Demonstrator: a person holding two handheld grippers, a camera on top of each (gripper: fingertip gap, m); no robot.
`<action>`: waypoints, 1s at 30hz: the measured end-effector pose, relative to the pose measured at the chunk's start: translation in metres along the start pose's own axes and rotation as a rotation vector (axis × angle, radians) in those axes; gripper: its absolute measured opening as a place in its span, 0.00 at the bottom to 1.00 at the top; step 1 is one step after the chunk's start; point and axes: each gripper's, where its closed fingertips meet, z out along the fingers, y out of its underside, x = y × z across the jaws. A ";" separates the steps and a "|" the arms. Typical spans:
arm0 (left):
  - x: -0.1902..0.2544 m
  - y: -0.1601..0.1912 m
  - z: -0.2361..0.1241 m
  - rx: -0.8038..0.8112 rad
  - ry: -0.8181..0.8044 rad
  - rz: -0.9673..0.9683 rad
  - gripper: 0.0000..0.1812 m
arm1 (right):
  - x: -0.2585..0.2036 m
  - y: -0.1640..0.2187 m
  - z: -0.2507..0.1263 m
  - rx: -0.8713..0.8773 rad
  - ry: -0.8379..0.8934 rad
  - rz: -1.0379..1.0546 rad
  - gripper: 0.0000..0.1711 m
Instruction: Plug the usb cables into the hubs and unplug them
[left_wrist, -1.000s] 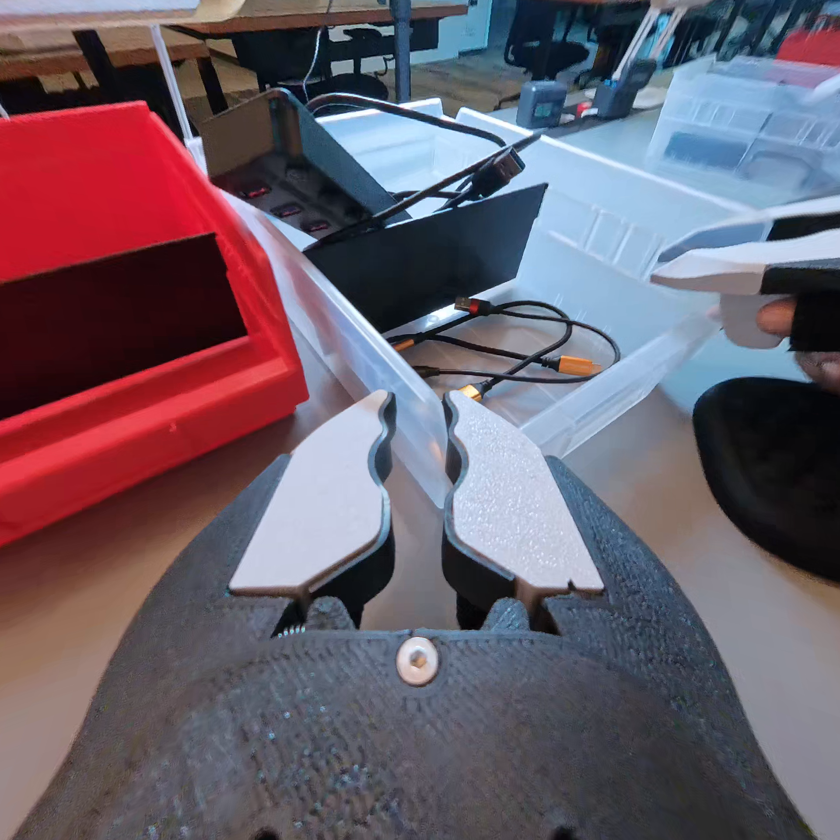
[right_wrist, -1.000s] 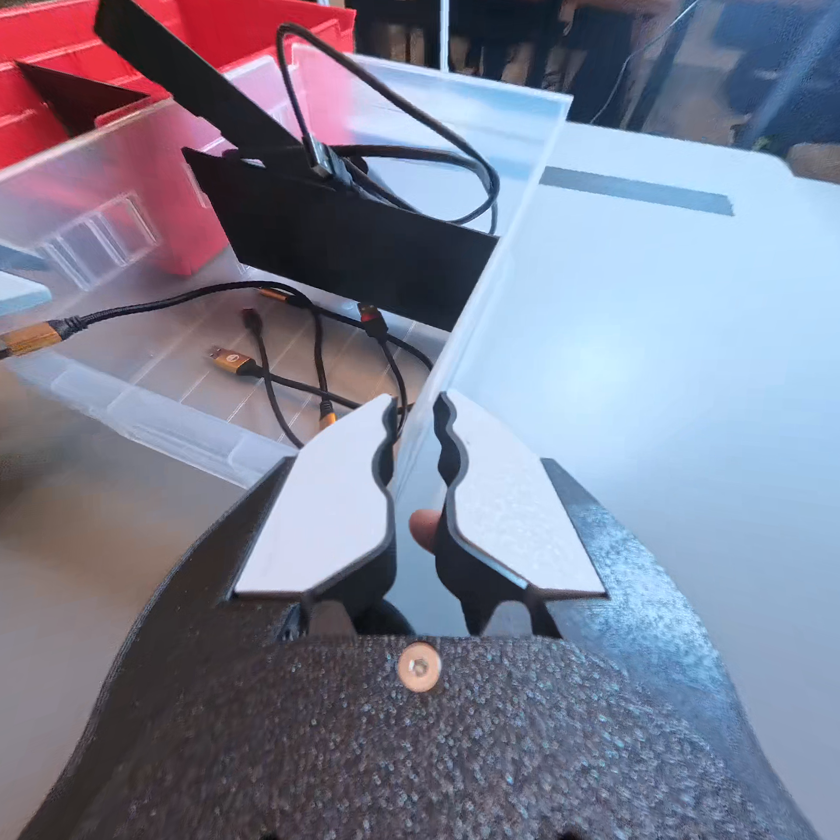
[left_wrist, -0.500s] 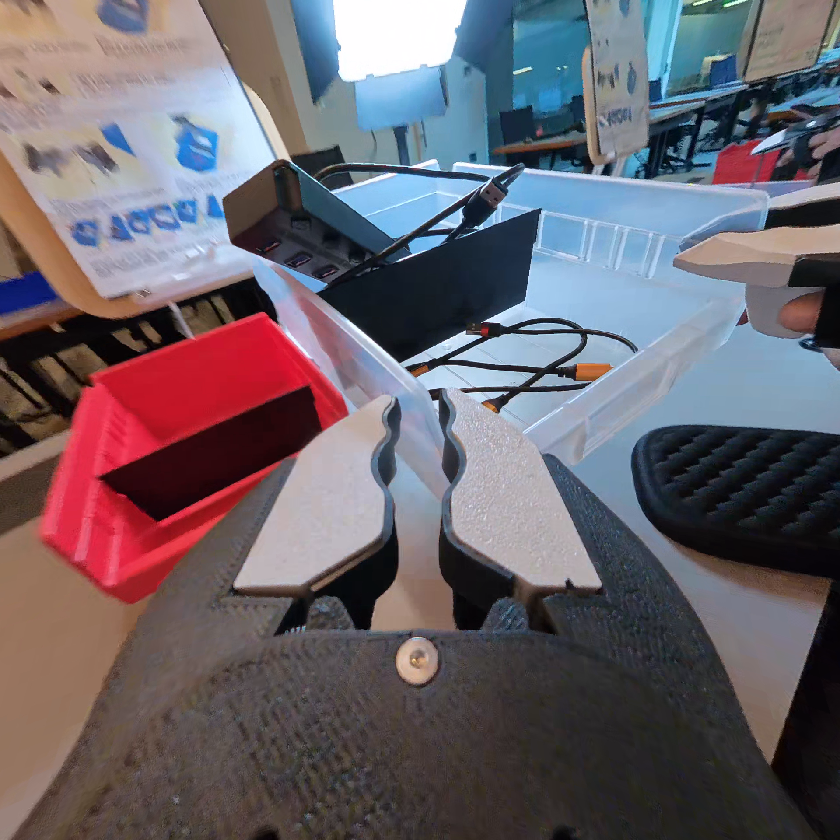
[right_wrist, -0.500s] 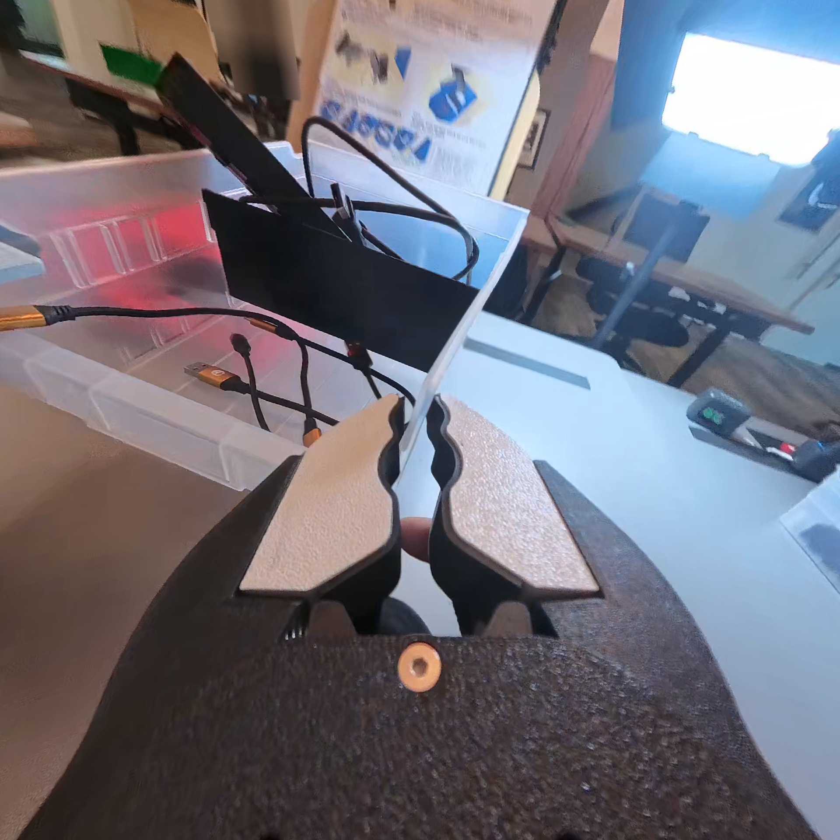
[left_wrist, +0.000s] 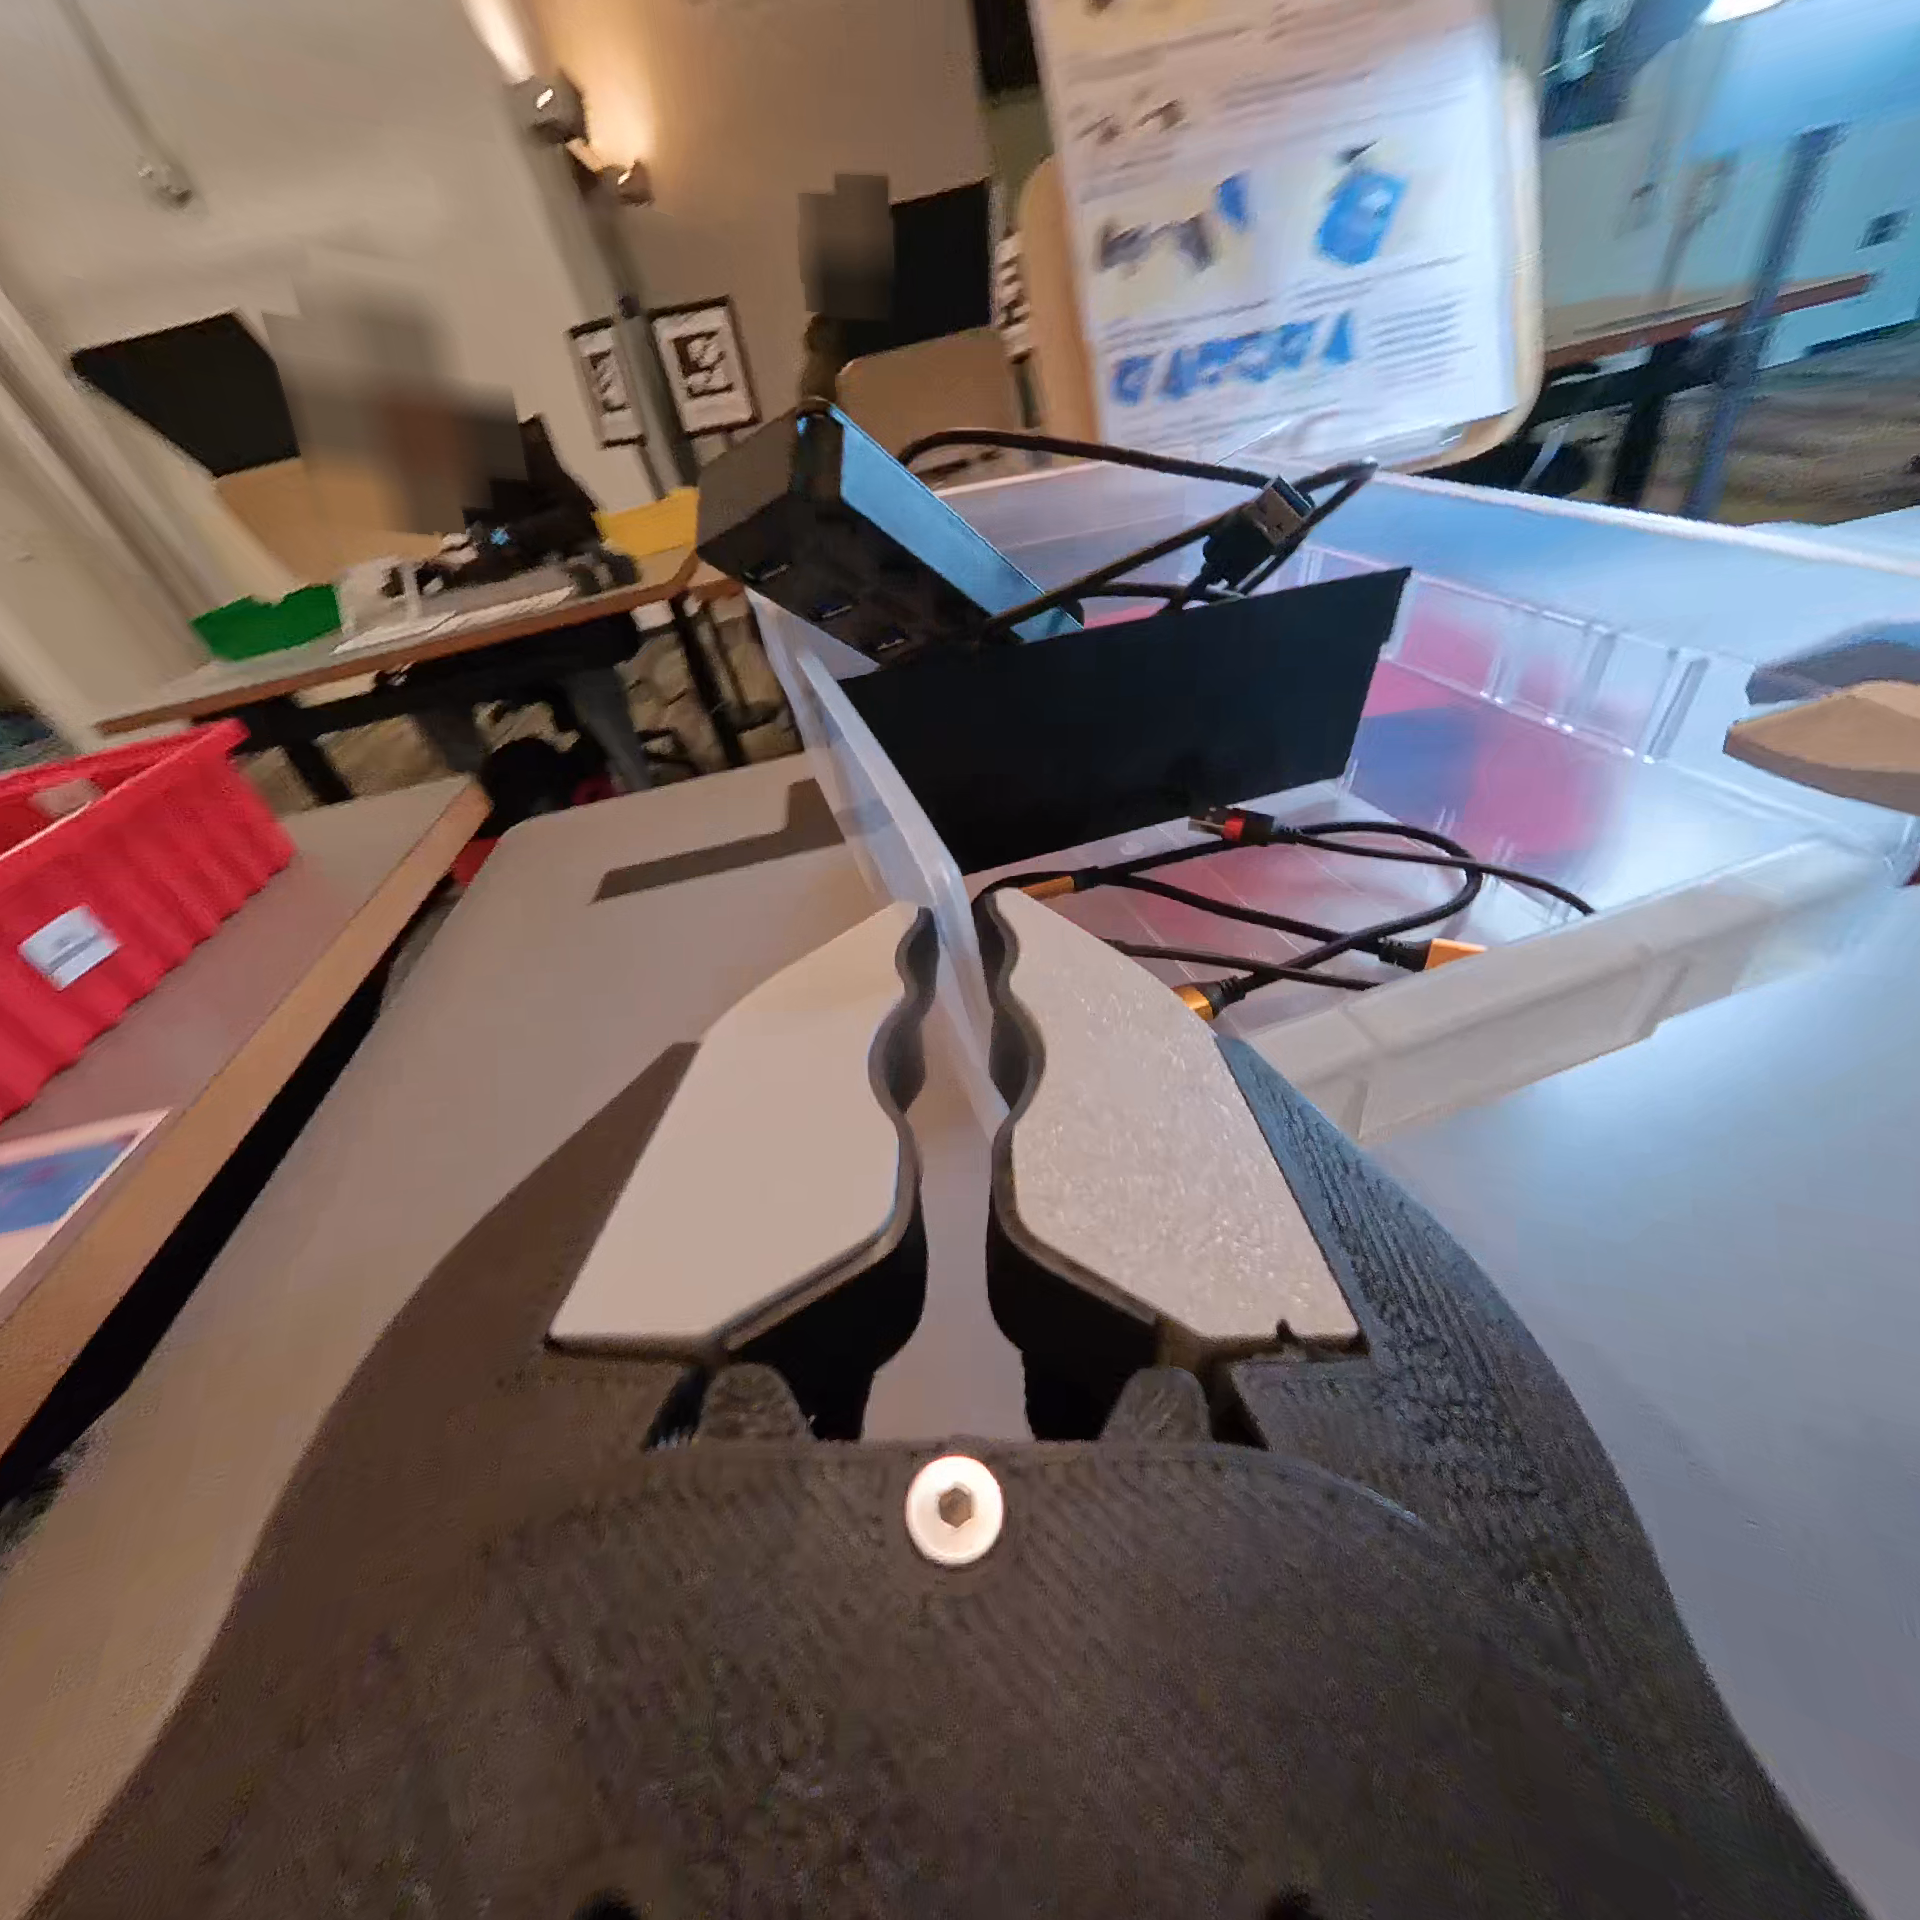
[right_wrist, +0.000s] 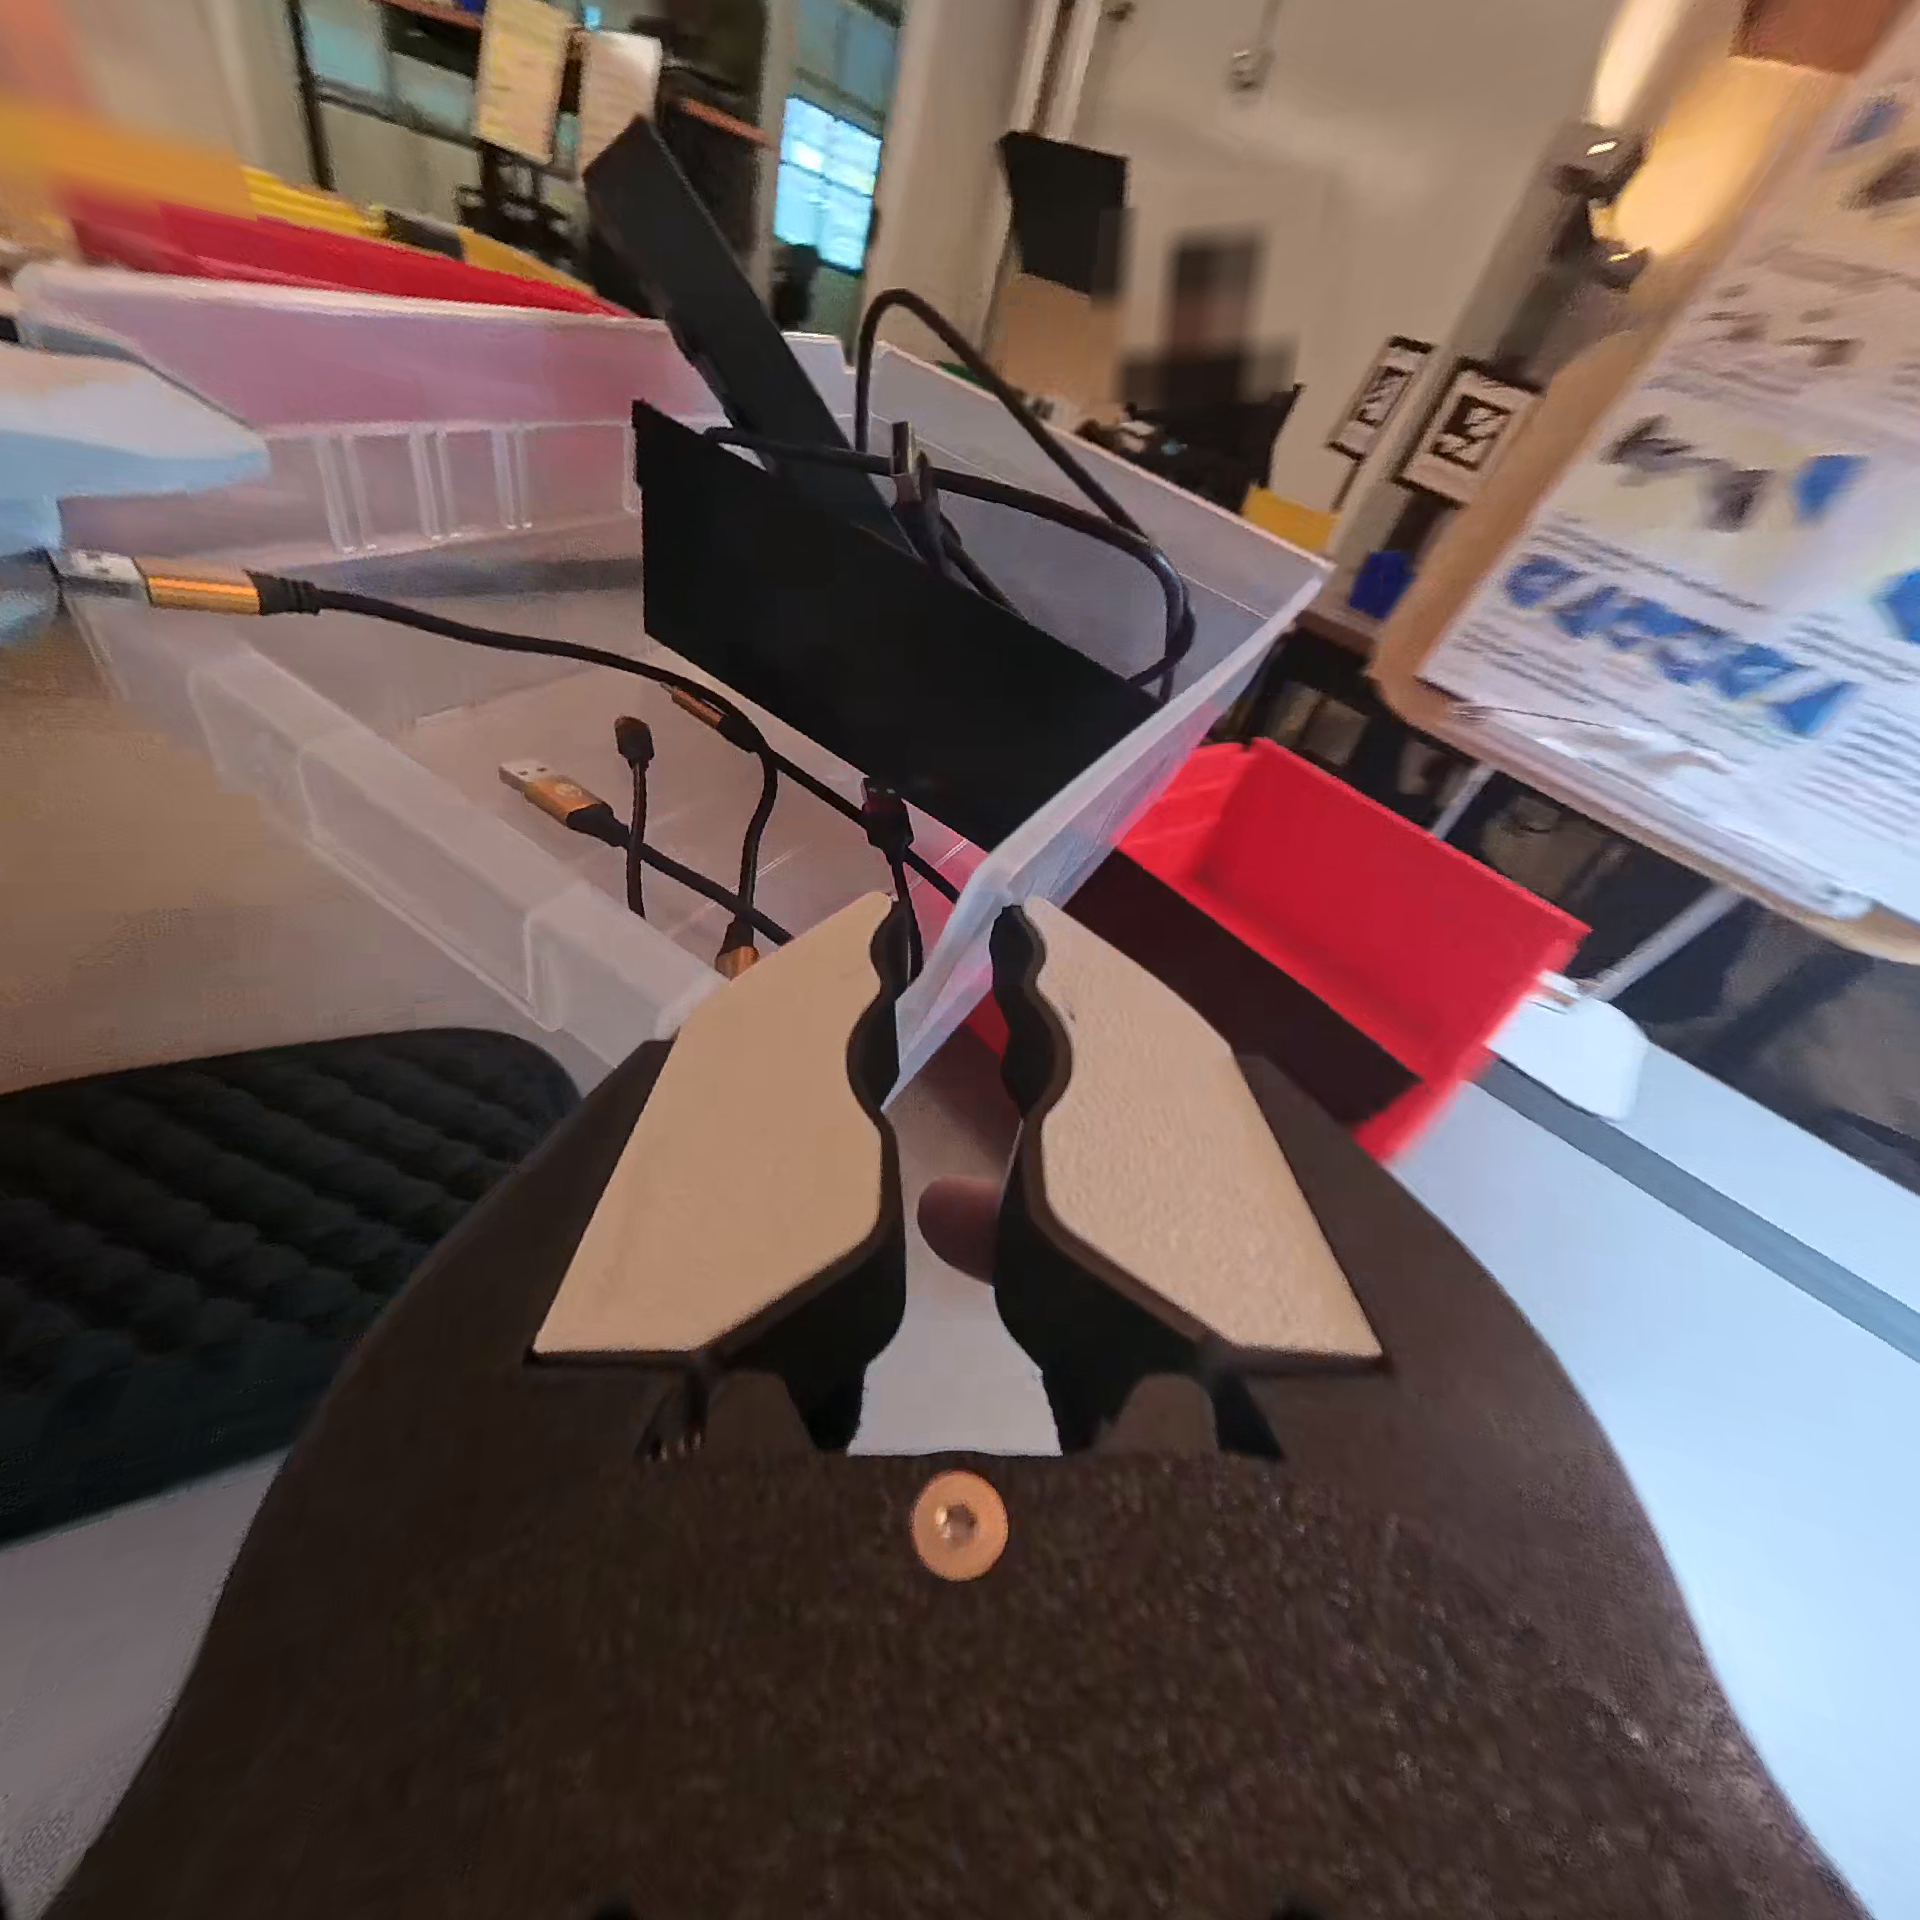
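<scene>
A clear plastic bin (left_wrist: 894, 810) holds a black USB hub (left_wrist: 831, 530) that leans on a black divider (left_wrist: 1122, 717), with several black USB cables (left_wrist: 1299, 894) with orange plugs on its floor. My left gripper (left_wrist: 956, 920) is shut on the bin's side wall. My right gripper (right_wrist: 945, 925) is shut on the opposite wall (right_wrist: 1091, 790). The right wrist view shows the hub (right_wrist: 707, 291), the divider (right_wrist: 852, 644), the cables (right_wrist: 748, 790) and a gold plug (right_wrist: 197, 587) sticking out over the rim near the left gripper's finger (right_wrist: 104, 447).
A red bin (right_wrist: 1330, 894) sits behind the clear bin's far wall. A black mat (right_wrist: 208, 1195) lies on the grey table. A red crate (left_wrist: 114, 883) stands on a side table at left. A poster board (left_wrist: 1278, 208) stands behind the bin. The tips of one gripper are about 20 cm away from the tips of the other.
Both grippers stay shut on the bin walls, and both views have swung around. The room behind has changed, and the red bin has left the left wrist view.
</scene>
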 end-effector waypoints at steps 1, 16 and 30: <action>-0.015 0.010 0.001 -0.018 -0.029 -0.010 0.04 | -0.012 0.005 0.015 -0.004 -0.029 -0.002 0.09; -0.090 0.092 0.065 -0.123 -0.145 -0.123 0.03 | -0.046 0.067 0.136 -0.179 -0.143 -0.103 0.11; 0.006 0.072 0.088 -0.324 0.183 0.291 0.25 | 0.076 0.105 0.068 -0.541 -0.263 -0.290 0.36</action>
